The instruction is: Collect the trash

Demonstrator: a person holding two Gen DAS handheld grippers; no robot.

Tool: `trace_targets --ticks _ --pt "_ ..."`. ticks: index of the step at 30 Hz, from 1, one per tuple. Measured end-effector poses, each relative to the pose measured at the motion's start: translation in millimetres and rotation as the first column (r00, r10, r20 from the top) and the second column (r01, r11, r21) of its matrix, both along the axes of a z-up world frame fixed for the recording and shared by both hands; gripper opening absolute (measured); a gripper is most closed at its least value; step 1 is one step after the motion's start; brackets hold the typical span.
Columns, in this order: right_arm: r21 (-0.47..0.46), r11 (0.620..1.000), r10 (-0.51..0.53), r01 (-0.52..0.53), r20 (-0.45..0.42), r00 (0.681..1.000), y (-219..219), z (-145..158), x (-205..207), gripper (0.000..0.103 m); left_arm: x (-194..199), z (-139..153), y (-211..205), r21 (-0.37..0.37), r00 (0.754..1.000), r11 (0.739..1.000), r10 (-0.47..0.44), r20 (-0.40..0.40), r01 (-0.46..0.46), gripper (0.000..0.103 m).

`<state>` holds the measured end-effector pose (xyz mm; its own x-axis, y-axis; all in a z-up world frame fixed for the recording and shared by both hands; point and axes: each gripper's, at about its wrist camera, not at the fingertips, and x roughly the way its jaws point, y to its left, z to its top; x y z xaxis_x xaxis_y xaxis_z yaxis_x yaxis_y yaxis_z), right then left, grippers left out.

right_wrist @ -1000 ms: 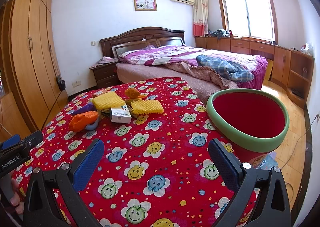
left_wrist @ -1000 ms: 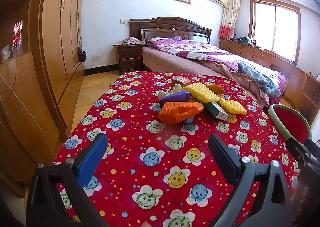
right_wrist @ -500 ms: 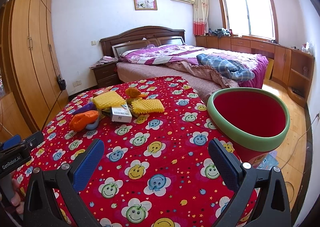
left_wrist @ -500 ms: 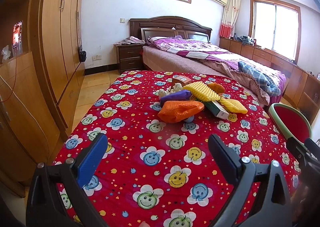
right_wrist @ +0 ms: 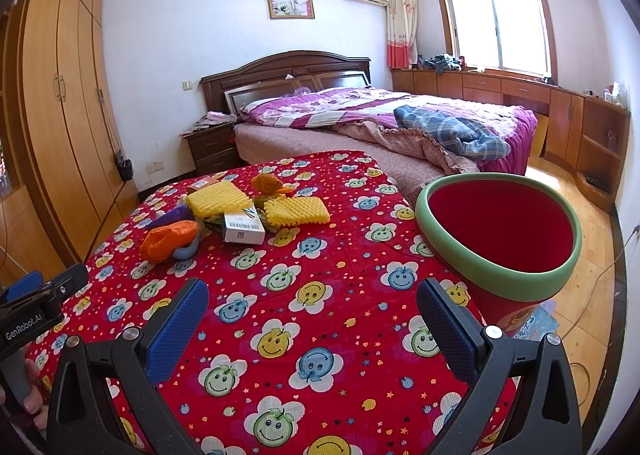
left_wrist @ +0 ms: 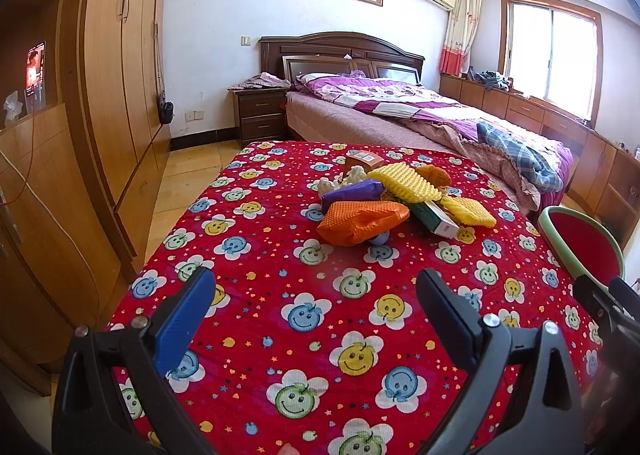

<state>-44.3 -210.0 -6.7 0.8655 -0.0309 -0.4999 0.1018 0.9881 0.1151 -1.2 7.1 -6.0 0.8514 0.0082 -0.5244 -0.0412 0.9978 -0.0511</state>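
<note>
Hovering tongs: the left tongs [left_wrist: 316, 309] and the right tongs [right_wrist: 312, 319] both hang over the near end of the worktop [left_wrist: 320, 315], jaws wide apart and holding nothing, well short of the trash.
Likely reason: both look readied for a reach, not yet committed to any one piece.
Trash pile: it sits toward the far middle of the worktop, bunched together: an orange foam sleeve [left_wrist: 360, 221], a purple wrapper [left_wrist: 352, 193], yellow foam nets [left_wrist: 404, 181], a small carton [right_wrist: 244, 229].
Bin: the red bin with a green rim [right_wrist: 500, 231] stands against the worktop's right edge, mouth tilted toward the tongs, probably so pieces can be dropped in with a short carry.
Left view only: the purple wrapper, a brown box [left_wrist: 362, 161] behind the pile and crumpled whitish scraps [left_wrist: 344, 179] show plainly.
Right view only: the bin's whole empty-looking interior, the carton's barcode face, and the person's fingers [right_wrist: 32, 407] on the left handle.
</note>
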Motion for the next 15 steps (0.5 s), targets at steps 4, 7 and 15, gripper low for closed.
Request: trace_targets --ticks 4,7,15 --pt "0.001 1.000 0.001 -0.001 -0.001 1.000 0.0 -0.2 -0.2 0.103 0.3 0.0 0.1 0.000 1.000 1.000 0.000 0.001 0.000 0.099" --pt "0.001 1.000 0.000 0.000 0.000 1.000 -0.1 -0.2 0.0 0.103 0.4 0.1 0.2 -0.001 1.000 1.000 0.000 -0.001 0.000 0.099" --pt "0.001 1.000 0.004 -0.004 -0.003 1.000 0.1 -0.7 0.3 0.103 -0.7 -0.9 1.6 0.000 1.000 1.000 0.000 -0.003 0.000 0.099"
